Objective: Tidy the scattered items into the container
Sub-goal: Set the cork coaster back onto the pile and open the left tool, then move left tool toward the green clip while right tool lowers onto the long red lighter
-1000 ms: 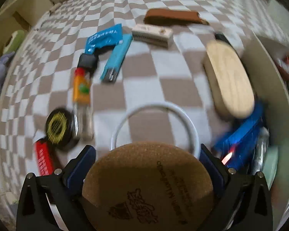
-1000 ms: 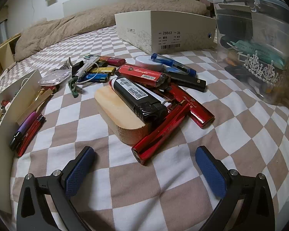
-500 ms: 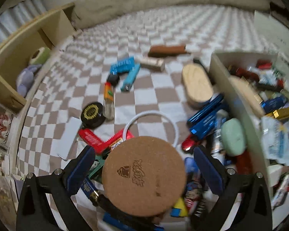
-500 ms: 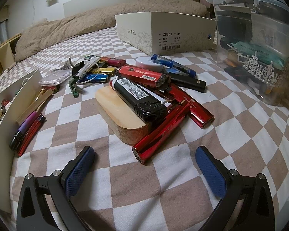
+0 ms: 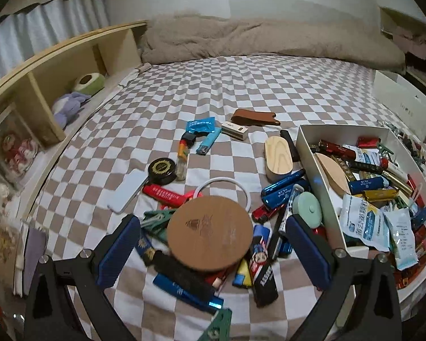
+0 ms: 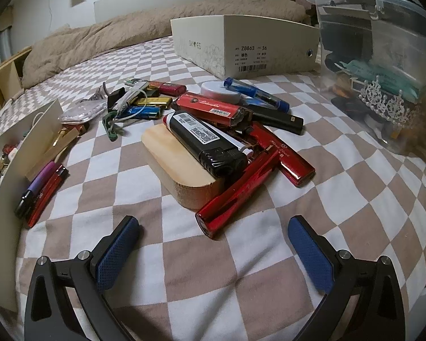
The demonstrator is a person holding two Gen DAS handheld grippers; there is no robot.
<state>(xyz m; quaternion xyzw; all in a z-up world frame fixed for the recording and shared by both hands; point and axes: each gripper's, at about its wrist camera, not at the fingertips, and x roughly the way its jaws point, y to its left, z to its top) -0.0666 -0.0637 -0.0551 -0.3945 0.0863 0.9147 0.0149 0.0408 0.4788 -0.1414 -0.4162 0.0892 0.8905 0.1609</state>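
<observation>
Lifted w/ left gripper (image 5: 210, 248), cork coaster (image 5: 210, 233) (light, stiff) sat between apart fingers; grab by edges; right gripper (image 6: 213, 251) apart, idle.

A: What does the cork coaster (image 5: 210, 233) hide?

B: Much of the heap under it: part of the white ring (image 5: 223, 183) behind it, and the red and black lighters beneath its near edge. Its engraved mark is too faint to read.

A: And the white box (image 5: 312, 153)?

B: Its right end runs out of the left wrist view; the packets (image 5: 365, 221) inside bear print too small to read. In the right wrist view only one wall of it shows.
</observation>
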